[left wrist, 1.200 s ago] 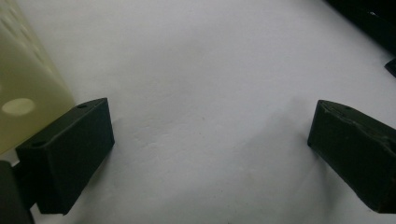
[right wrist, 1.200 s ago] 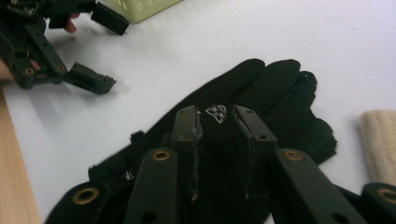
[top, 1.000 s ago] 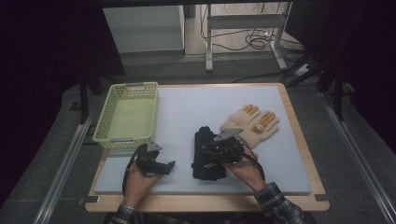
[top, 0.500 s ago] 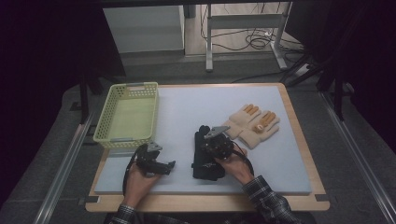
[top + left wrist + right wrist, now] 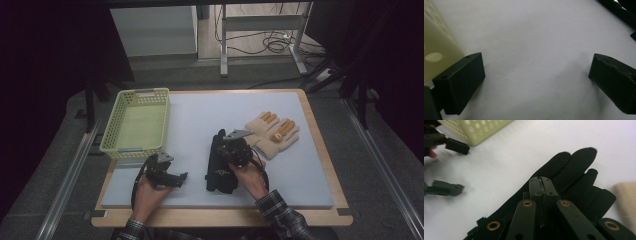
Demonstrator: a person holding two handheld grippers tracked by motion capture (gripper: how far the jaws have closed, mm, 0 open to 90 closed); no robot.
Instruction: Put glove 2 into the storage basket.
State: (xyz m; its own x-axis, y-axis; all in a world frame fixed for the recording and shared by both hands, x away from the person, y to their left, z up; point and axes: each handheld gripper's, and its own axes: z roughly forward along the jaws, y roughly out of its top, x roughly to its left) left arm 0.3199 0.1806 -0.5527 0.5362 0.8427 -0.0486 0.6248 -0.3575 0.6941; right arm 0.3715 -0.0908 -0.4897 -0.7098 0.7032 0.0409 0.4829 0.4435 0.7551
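plaid sleeves point(image 5: 280, 212), black jaws — brass screws point(image 5: 493, 225)

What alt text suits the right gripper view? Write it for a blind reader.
The right gripper, jaws pressed together, sits over a black glove lying on a white table. The left gripper, jaws apart, is at far left below a yellow basket; a beige glove edges in at right.

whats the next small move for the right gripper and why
Probably lift a little. The right gripper has its jaws pressed together over the black glove, which lies flat on the white mat. A short raise would show whether fabric is really pinched before carrying it toward the yellow basket.
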